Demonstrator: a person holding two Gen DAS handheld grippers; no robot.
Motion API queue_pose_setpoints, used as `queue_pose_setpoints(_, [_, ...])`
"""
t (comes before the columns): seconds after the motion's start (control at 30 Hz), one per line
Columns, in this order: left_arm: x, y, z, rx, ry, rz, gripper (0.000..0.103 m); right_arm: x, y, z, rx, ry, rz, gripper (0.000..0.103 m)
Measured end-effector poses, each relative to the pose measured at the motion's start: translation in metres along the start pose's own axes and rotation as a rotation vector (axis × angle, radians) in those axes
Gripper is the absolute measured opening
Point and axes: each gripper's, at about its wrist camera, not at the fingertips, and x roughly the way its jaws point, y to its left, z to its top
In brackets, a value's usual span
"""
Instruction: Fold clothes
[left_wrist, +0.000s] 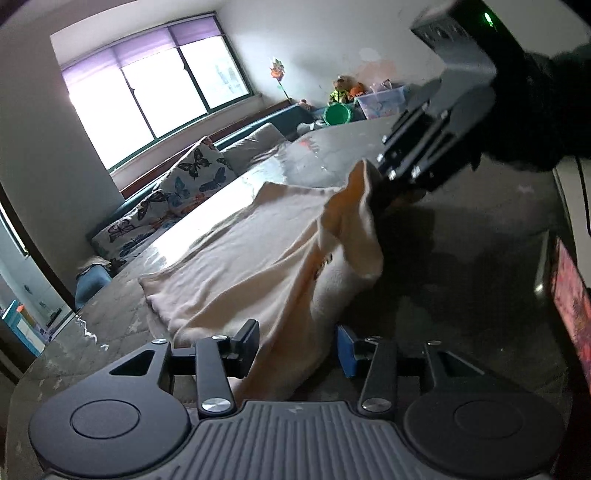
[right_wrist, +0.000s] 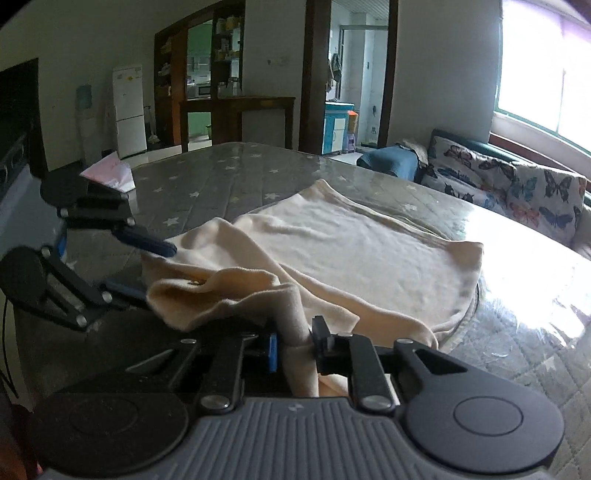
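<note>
A cream garment (right_wrist: 354, 236) lies mostly spread on the star-patterned surface (right_wrist: 221, 177), its near edge bunched and lifted. The right hand-held gripper (right_wrist: 293, 341) is clamped on a gathered fold of that edge, apparently to carry it over for a fold. The left hand-held gripper (left_wrist: 297, 341) has its jaws parted, cloth between them but not pinched, probably regrasping.

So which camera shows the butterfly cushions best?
The right wrist view: the butterfly cushions are sharp there, each butterfly clear. The left wrist view shows them too, but dimmer under the window glare.
</note>
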Motion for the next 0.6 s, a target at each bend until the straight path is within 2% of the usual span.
queue_pose_setpoints(0.03, [0.0,-0.002,-0.001,0.017,-0.003,0.0,0.048,0.0,-0.001,0.001,0.008,0.003,0.004,0.017])
queue_pose_setpoints(0.13, [0.0,-0.007,-0.003,0.068,-0.013,0.007,0.059,0.001,-0.004,0.004,0.015,0.004,0.005,0.017])
queue_pose_setpoints(0.23, [0.001,-0.006,-0.004,0.081,-0.019,0.02,0.059,0.001,-0.003,0.005,0.017,0.004,0.004,0.017])
queue_pose_setpoints(0.3, [0.003,-0.004,-0.004,0.079,-0.018,0.018,0.056,0.001,-0.002,0.005,0.015,0.003,0.001,0.017])
queue_pose_setpoints(0.37, [0.007,0.0,-0.004,0.069,-0.007,0.018,0.038,0.002,-0.002,0.005,0.013,0.003,-0.005,0.017])
queue_pose_setpoints(0.4, [0.009,0.002,-0.004,0.058,0.0,0.014,0.035,0.002,-0.001,0.004,0.009,0.003,-0.01,0.017])
queue_pose_setpoints(0.47, [0.011,0.008,-0.004,0.04,0.011,0.013,0.017,0.002,0.0,0.002,-0.001,0.002,-0.019,0.016])
queue_pose_setpoints(0.6, [0.004,0.015,-0.004,0.003,0.001,0.02,0.011,-0.004,0.01,-0.002,-0.029,-0.025,-0.034,0.013])
